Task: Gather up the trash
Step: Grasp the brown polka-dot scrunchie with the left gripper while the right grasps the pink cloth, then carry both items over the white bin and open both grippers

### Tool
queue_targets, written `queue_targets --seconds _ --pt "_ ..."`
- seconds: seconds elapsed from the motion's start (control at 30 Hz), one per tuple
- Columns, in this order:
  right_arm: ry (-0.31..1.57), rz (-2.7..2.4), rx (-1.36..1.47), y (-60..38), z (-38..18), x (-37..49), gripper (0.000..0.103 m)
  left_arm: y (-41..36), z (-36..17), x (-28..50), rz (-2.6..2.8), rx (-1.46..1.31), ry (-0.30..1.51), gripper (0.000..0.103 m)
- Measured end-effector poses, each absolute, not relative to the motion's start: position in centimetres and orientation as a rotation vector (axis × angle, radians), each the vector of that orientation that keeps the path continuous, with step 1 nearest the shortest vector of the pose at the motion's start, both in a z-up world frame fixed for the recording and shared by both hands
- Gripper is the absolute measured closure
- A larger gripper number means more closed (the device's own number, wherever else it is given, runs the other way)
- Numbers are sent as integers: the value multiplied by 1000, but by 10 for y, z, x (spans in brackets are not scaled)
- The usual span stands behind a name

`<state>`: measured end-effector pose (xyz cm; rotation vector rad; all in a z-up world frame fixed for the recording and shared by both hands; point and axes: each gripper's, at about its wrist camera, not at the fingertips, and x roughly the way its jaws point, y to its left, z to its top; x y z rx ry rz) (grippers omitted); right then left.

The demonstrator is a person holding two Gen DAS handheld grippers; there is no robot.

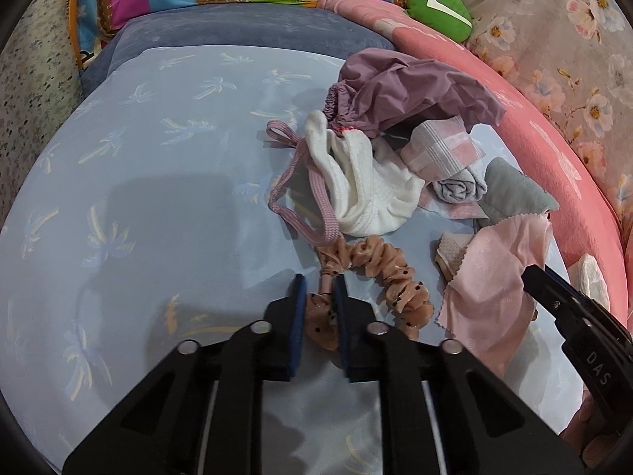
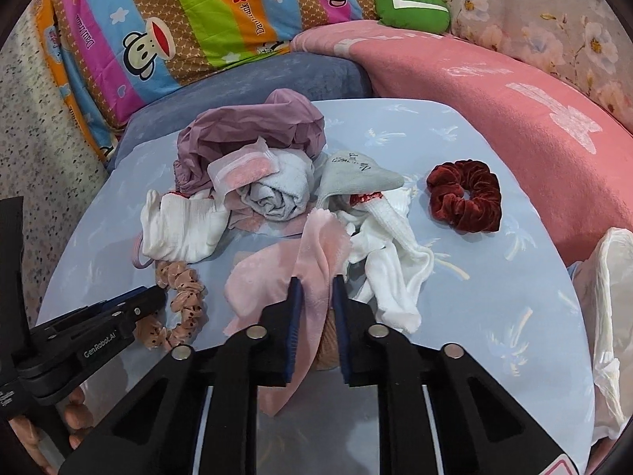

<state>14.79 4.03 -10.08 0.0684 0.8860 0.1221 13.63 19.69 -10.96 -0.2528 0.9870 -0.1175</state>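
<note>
A heap of small cloth items lies on a light blue sheet (image 1: pixel 158 182). My left gripper (image 1: pixel 319 283) is shut on a peach dotted scrunchie (image 1: pixel 379 265), which also shows in the right wrist view (image 2: pixel 184 297). My right gripper (image 2: pixel 316 285) is shut on a pink cloth (image 2: pixel 277 273), also seen in the left wrist view (image 1: pixel 494 273). Behind lie white socks (image 2: pixel 186 225), a purple cap (image 2: pixel 245 130), a rolled grey cloth (image 2: pixel 277 194), a grey sock (image 2: pixel 356 174) and a pink strap (image 1: pixel 285 182).
A dark red velvet scrunchie (image 2: pixel 465 196) lies to the right. A white plastic bag (image 2: pixel 609 316) sits at the far right edge. A pink blanket (image 2: pixel 494 95), a striped cartoon pillow (image 2: pixel 178 19) and a green cushion (image 2: pixel 411 6) ring the sheet.
</note>
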Motion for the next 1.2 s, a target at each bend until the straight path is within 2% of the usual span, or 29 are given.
queue_targets --seconds 0.1,0.53,0.87,1.2 --pt "868 131 72 39 -95 144 101 194 -105 136 -125 -259 979 94" --pt "704 128 132 2 -20 119 101 165 -45 127 -175 -212 851 95" --pt "579 73 176 -56 38 89 101 105 13 118 -262 -138 739 95" --pt "504 -32 224 -137 68 57 101 31 48 105 -356 -55 667 95"
